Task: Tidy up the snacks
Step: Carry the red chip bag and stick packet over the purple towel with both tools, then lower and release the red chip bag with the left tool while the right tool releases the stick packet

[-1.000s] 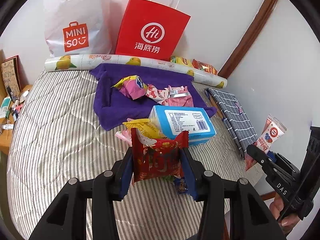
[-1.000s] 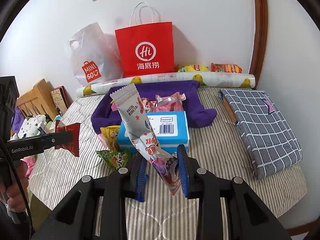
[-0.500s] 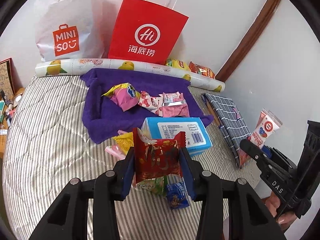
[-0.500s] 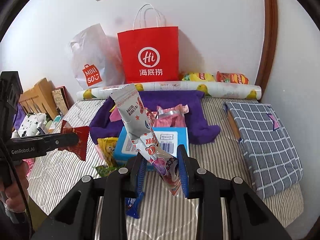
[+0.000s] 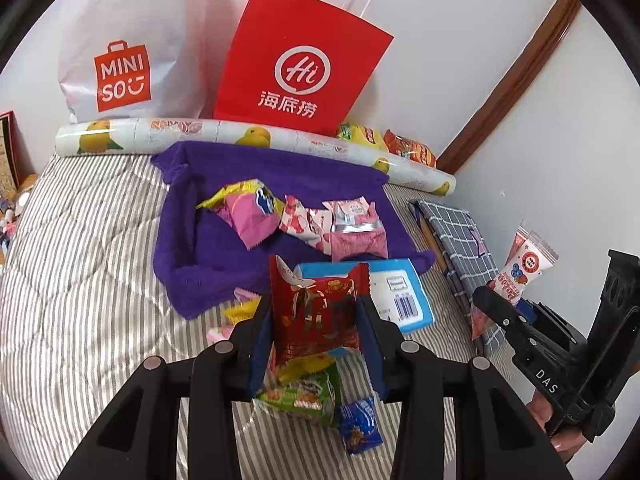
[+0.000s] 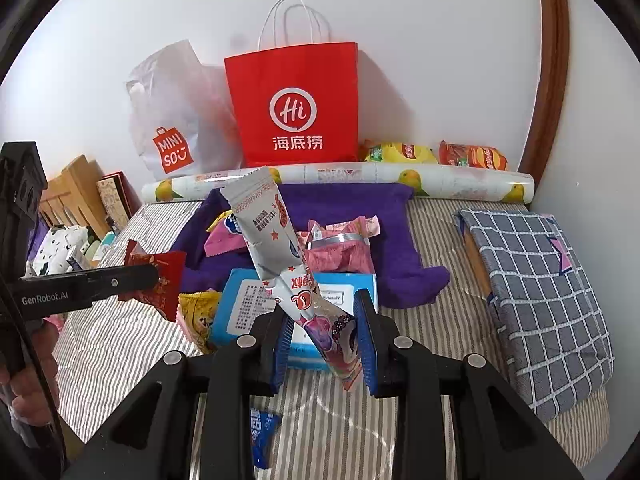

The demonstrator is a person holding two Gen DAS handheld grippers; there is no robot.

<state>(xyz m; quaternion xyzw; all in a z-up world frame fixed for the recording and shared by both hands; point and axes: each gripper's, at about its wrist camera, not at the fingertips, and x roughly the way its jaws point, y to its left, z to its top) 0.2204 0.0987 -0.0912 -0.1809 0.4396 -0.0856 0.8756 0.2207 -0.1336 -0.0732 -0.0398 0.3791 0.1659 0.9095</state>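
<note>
My left gripper [image 5: 316,320] is shut on a red snack packet [image 5: 316,312], held above the striped bed; it also shows in the right wrist view [image 6: 158,280]. My right gripper [image 6: 324,340] is shut on a long silver snack bar wrapper [image 6: 276,248], standing tilted up; it also shows in the left wrist view [image 5: 520,272]. Pink snack packets [image 5: 304,220] lie on a purple towel [image 5: 192,232]. A blue box [image 5: 404,296] lies in front of the towel. A green packet [image 5: 304,396] and a small blue packet [image 5: 360,424] lie under my left gripper.
A red paper bag [image 5: 296,64] and a white MINISO bag [image 5: 124,48] stand against the wall behind a rolled sheet [image 5: 256,140]. Chip packets [image 6: 436,154] lie behind the roll. A grey checked cloth [image 6: 540,288] lies at the right. A wooden headboard [image 6: 76,196] stands left.
Both grippers have drawn back and up from the pile with their packets. The green and blue packets have come into view under my left gripper.
</note>
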